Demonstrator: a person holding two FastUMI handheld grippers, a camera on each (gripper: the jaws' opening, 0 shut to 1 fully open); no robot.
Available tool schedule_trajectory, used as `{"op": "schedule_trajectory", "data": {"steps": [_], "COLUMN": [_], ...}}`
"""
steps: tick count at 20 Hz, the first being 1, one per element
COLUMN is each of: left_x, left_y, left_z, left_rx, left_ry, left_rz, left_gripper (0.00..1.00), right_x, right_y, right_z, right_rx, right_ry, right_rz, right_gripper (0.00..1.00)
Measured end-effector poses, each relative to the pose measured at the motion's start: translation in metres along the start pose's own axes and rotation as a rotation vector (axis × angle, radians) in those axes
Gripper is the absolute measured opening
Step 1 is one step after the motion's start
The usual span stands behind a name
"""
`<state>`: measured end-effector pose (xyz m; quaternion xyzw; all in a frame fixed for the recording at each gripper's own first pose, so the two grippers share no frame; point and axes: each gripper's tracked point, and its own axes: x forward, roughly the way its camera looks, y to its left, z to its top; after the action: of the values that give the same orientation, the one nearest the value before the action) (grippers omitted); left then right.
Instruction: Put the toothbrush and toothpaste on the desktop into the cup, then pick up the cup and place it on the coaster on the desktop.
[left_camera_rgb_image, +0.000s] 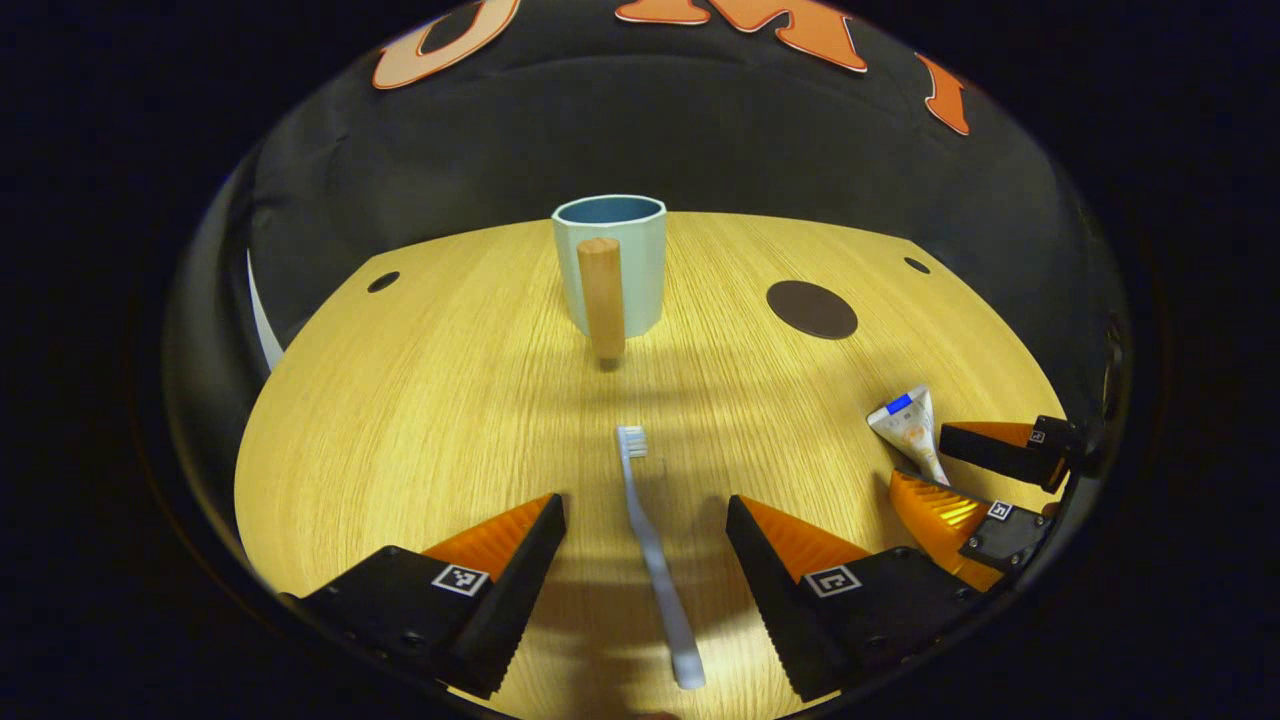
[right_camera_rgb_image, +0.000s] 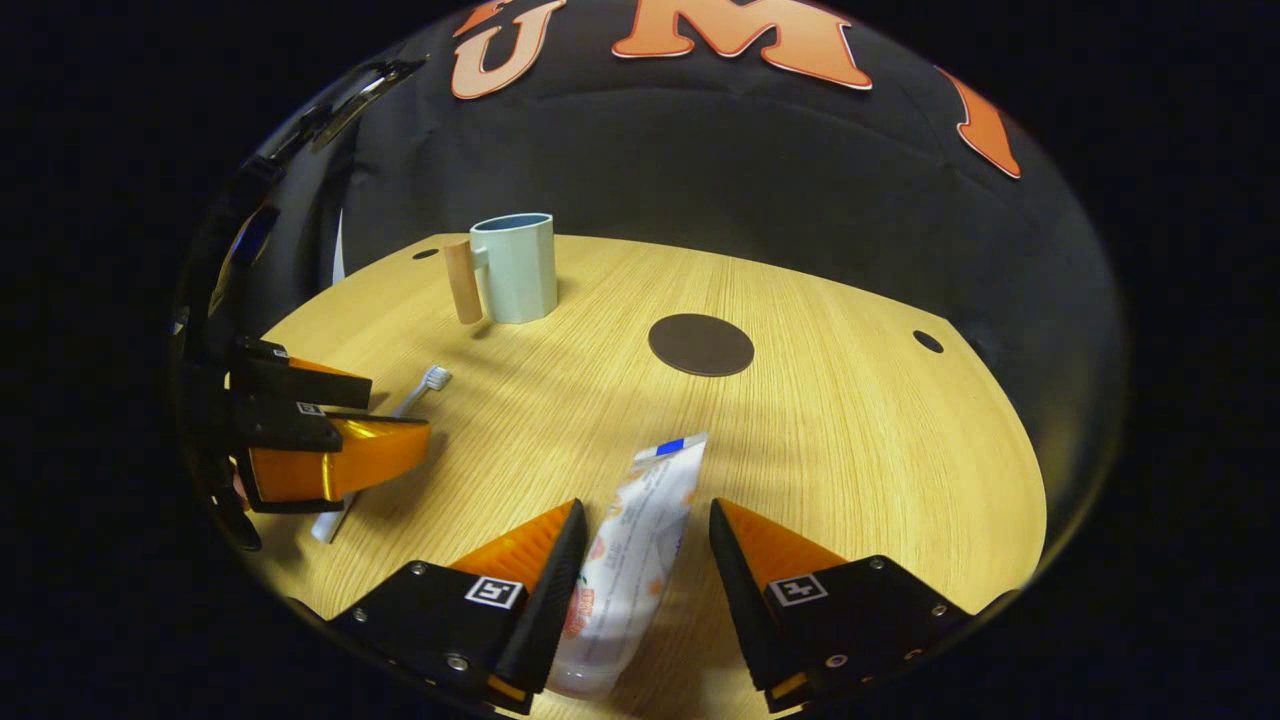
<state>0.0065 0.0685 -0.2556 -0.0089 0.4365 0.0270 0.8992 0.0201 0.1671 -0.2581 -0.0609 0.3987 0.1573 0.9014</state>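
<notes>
Left gripper (left_camera_rgb_image: 645, 512): spread wide, low over the desk (left_camera_rgb_image: 400, 420), straddling the toothbrush (left_camera_rgb_image: 655, 560) without touching it. Toothbrush flat between the fingers, bristle end pointing ahead, handle running back under the tool. Straight ahead, well apart: cup (left_camera_rgb_image: 612, 262), upright, wooden handle facing back toward the tool. Ahead and to the right: dark round coaster (left_camera_rgb_image: 811, 309), bare. Off to the right, near: the other tool around the toothpaste (left_camera_rgb_image: 910, 428).

Right gripper (right_camera_rgb_image: 648, 520): spread, fingers either side of the toothpaste (right_camera_rgb_image: 640, 545), lying flat; contact with the left finger cannot be told. Just ahead: coaster (right_camera_rgb_image: 700, 345). Farther ahead and left: cup (right_camera_rgb_image: 516, 266). To the left, near: the other tool (right_camera_rgb_image: 385, 425) over the toothbrush (right_camera_rgb_image: 425, 385).
</notes>
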Motion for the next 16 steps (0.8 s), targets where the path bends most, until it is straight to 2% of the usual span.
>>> {"op": "schedule_trajectory", "data": {"steps": [5,7,8,10,12,13,14,15,16], "left_x": [-0.002,0.000,0.001,0.002,0.002,0.002,0.003,0.004,0.004], "left_y": [0.004,0.005,0.004,0.001,-0.001,0.000,0.003,0.004,0.005], "left_z": [0.002,0.004,0.004,0.001,0.002,0.002,0.003,0.004,0.004], "left_rx": [0.015,0.019,0.013,-0.013,-0.044,-0.059,-0.073,-0.094,-0.111], "left_ry": [0.033,0.054,0.065,0.082,0.103,0.113,0.119,0.123,0.131], "left_rz": [0.040,0.055,0.052,0.046,0.047,0.053,0.062,0.070,0.075], "left_gripper": [0.97,0.97,0.94,0.87,0.67,0.67,0.49,0.45,0.35], "right_x": [-0.001,0.002,0.003,0.003,0.002,0.001,0.001,0.000,-0.001], "right_y": [0.000,-0.004,-0.009,-0.010,-0.009,-0.008,-0.007,-0.005,-0.002], "right_z": [0.002,0.000,0.000,0.000,-0.001,-0.002,-0.002,-0.002,-0.001], "right_rx": [-0.046,-0.021,-0.012,0.019,0.044,0.050,0.052,0.055,0.056], "right_ry": [0.026,0.047,0.053,0.064,0.074,0.078,0.079,0.080,0.080], "right_rz": [0.006,0.012,0.005,0.034,0.057,0.067,0.078,0.086,0.098], "right_gripper": [0.56,0.39,0.26,0.17,0.15,0.14,0.13,0.12,0.12]}}
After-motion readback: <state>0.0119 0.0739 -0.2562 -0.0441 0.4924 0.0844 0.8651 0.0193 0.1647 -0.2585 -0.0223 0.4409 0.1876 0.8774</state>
